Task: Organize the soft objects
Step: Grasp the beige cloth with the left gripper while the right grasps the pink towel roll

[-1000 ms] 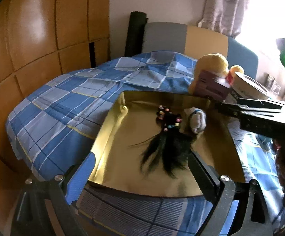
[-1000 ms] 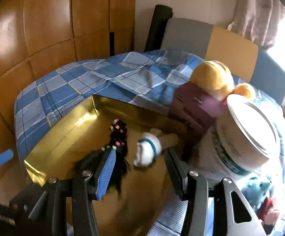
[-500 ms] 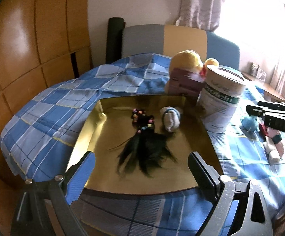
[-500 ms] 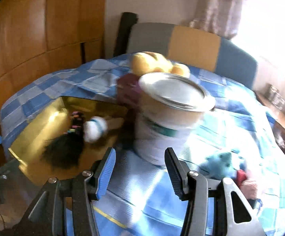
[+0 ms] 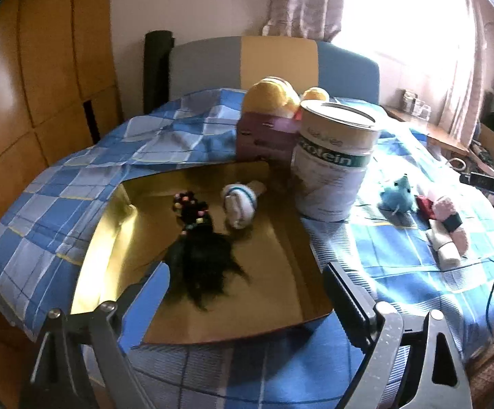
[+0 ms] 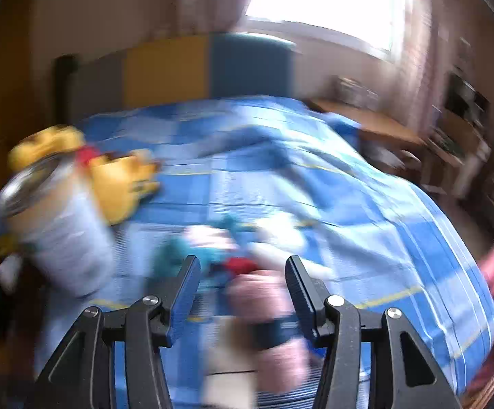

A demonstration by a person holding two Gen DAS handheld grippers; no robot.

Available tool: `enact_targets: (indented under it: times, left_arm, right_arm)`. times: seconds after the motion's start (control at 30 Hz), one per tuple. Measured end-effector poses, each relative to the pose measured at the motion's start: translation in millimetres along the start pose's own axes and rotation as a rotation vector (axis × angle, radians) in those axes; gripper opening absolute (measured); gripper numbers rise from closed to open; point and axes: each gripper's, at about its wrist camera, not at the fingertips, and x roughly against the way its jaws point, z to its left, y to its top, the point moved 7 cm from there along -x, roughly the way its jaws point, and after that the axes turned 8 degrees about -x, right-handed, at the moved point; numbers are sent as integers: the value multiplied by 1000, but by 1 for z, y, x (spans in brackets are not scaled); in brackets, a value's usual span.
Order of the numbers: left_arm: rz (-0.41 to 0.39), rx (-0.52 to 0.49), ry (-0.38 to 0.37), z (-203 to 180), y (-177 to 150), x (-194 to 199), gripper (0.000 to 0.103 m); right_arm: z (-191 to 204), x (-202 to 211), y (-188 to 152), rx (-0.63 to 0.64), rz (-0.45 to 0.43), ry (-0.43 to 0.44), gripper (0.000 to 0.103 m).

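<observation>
Hanging released and empty, right claw (image 6: 242, 281) bracketing the pink rolled cloth (image 6: 264, 303) lying just below on the bed (image 6: 366, 204), long axis running roughly along the fingers; left claw (image 5: 245, 284) gaping over the gold tray (image 5: 274, 255), well apart.

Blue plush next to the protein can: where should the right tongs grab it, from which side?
Judging by its pose, take the blue plush across its round body from above, slightly from its right side. The protein can stands close on its left, and the red and pink toys lie just right, so a steep approach looks safest. The right wrist view is too blurred to confirm detail.
</observation>
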Motion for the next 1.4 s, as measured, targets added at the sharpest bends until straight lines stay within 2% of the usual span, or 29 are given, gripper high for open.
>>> enact_targets:
  times: [0.1, 0.17, 0.2, 0.33, 0.43, 0.63, 0.77, 0.93, 0.97, 1.03, 1.1, 1.2, 1.33, 1.37, 1.4]
  left_arm:
    - [-1, -39, -22, -15, 6, -2, 92]
    - [2, -58, -46, -26, 9, -4, 92]
    - [6, -72, -66, -35, 12, -7, 92]
    - [23, -125, -143, -70, 21, -16, 91]
    - [32, -172, -193, -99, 27, -24, 87]
    - [59, -236, -224, -141, 32, -42, 87]
    - [102, -249, -250, -158, 24, -54, 87]
    - [137, -265, -292, -177, 18, -63, 87]
    - [141, -269, -298, -180, 18, -64, 87]
    - [146, -282, -307, -188, 17, -66, 87]
    - [153, -290, -323, -196, 17, -68, 87]
    - [158, -304, -356, -209, 18, -70, 87]
    - [167, -318, -414, -230, 23, -76, 87]
    - [175, -316, -432, -236, 23, -79, 87]
    - [187, -312, -448, -240, 23, -82, 87]
  right_arm:
    - [-50, -18, -8, -149, 23, -73, 52]
    - [-68, -29, -13, -262, 90, -56, 52]
    - [-74, -29, -12, -304, 92, -38, 52]
    - [-82, -28, -13, -339, 102, -22, 52]
    - [-82, -25, -14, -353, 112, -3, 52]
    - [-87, -34, -18, -426, 143, 32, 52]
    - [-87, -38, -21, -478, 187, 113, 52]
    - [-74, -36, -22, -462, 210, 190, 52]
    - [-70, -37, -24, -454, 226, 213, 52]
    - [-54, -47, -33, -422, 315, 274, 52]
    - [-41, -53, -41, -352, 369, 252, 52]
    - [-30, -54, -44, -238, 360, 178, 53]
    - [-21, -64, -57, -158, 423, 143, 55]
    - [-20, -64, -58, -129, 419, 127, 50]
    - [-19, -62, -58, -122, 412, 138, 41]
